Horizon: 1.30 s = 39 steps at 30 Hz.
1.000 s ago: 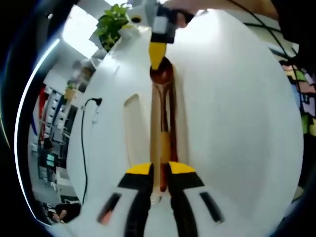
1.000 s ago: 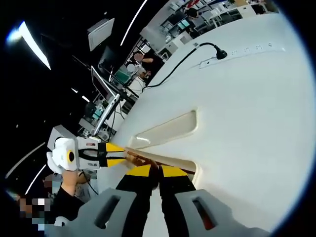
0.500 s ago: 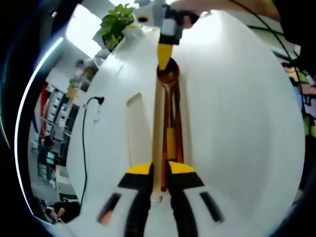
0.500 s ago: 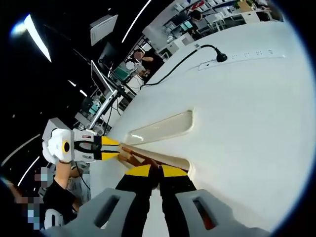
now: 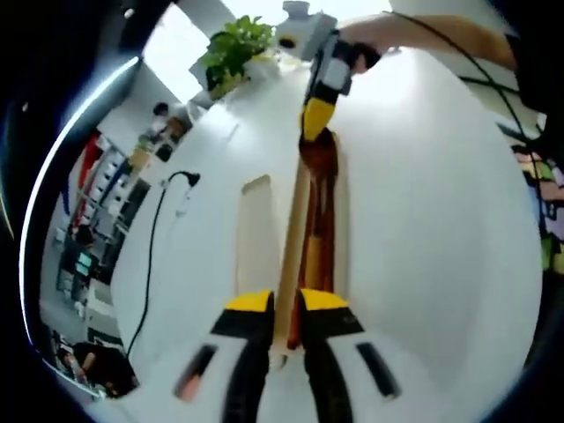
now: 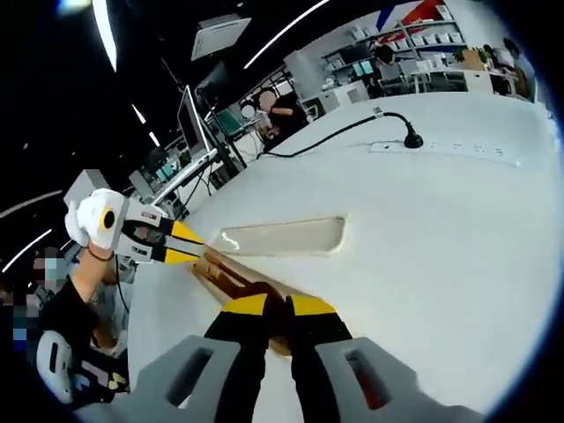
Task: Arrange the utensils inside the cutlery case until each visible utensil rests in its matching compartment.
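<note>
**Clerk:** Case (image 5: 264, 229), one, white, set flat on a white table (image 5: 423, 229). Two long compartments side by side; in the left gripper view they run from 6 toward 12 o'clock. The one at 11 o'clock looks empty. The other holds our utensils (image 5: 315, 229): wooden pieces lying lengthwise, at least two, one a spoon by the look of it.

**Checker:** Grippers?

**Clerk:** Left gripper (image 5: 284, 304) at the near end of the filled compartment, jaws drawn nearly together about a handle end; we cannot tell whether they truly pinch it. Right gripper (image 6: 273, 308) at the far end, jaws likewise narrow over the wood (image 6: 238, 282); grip unconfirmed. Seen from the left gripper view it (image 5: 315, 119) stands at 12 o'clock, tips at the utensils' far end.

**Checker:** Hazards?

**Clerk:** We list three. One: both grippers on one bundle, so unequal pulls could twist a piece and wedge it across the compartment wall. Two: a weak pinch on smooth wood may slip, dropping the piece back crooked or onto the table. Three: several pieces stacked together, so lifting one may drag its neighbour out. The plug and cable (image 5: 172, 189) at 9 o'clock lie well apart, no concern.
</note>
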Motion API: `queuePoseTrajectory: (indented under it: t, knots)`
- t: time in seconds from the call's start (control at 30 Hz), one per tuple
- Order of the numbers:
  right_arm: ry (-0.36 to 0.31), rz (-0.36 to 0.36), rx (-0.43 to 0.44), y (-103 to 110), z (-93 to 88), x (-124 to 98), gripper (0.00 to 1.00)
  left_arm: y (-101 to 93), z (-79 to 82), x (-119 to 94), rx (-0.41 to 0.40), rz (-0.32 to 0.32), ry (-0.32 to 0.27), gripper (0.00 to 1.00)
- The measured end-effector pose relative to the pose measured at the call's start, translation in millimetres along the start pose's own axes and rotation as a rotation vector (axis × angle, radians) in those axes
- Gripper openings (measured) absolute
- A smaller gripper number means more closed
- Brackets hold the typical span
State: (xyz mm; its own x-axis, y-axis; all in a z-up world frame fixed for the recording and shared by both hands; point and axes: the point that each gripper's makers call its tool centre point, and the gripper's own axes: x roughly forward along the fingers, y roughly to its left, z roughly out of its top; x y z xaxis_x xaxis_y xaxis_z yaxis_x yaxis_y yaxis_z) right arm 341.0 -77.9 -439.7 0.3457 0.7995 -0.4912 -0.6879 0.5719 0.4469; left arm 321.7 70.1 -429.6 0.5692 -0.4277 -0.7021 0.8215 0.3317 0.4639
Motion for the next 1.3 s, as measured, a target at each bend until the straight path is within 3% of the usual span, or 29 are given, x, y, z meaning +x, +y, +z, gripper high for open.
queuePoseTrajectory:
  t: [0.37,0.4,0.5,0.6,0.73,0.77,0.9,1.1,1.2,1.3]
  knots:
    - [-0.002,-0.013,-0.074,-5.6,6.8,-7.9,0.10,11.7,-7.4,-4.8,-0.070,0.040,-0.038,0.11]
    - [-0.004,-0.017,-0.077,-7.0,8.1,-8.3,0.10,13.7,-6.8,-5.3,-0.085,0.043,-0.051,0.11]
    - [-0.010,-0.037,-0.085,-15.3,15.2,-10.0,0.11,18.9,7.3,-11.3,-0.164,0.048,-0.175,0.11]
    - [-0.028,-0.074,-0.110,-20.9,21.1,-10.2,0.14,27.9,5.0,-19.0,-0.207,0.078,-0.206,0.11]
    - [-0.066,-0.113,-0.139,-21.8,28.7,-10.4,0.18,32.7,-8.8,-23.4,-0.254,0.085,-0.202,0.11]
    - [-0.068,-0.116,-0.145,-20.5,28.5,-9.9,0.18,28.2,-15.6,-24.6,-0.266,0.057,-0.184,0.12]
    - [-0.058,-0.158,-0.185,-24.5,30.0,-8.8,0.19,36.4,-39.5,-36.1,-0.289,0.091,-0.150,0.13]
    - [-0.067,-0.170,-0.179,-24.6,33.6,-2.1,0.20,37.3,-59.1,-38.1,-0.364,0.072,-0.128,0.18]
    - [-0.056,-0.185,-0.195,-27.3,32.7,1.2,0.22,27.5,-71.2,-31.7,-0.329,0.041,-0.073,0.20]
    - [-0.055,-0.207,-0.190,-35.0,34.9,2.9,0.22,24.5,-73.6,-28.4,-0.260,0.038,-0.069,0.25]
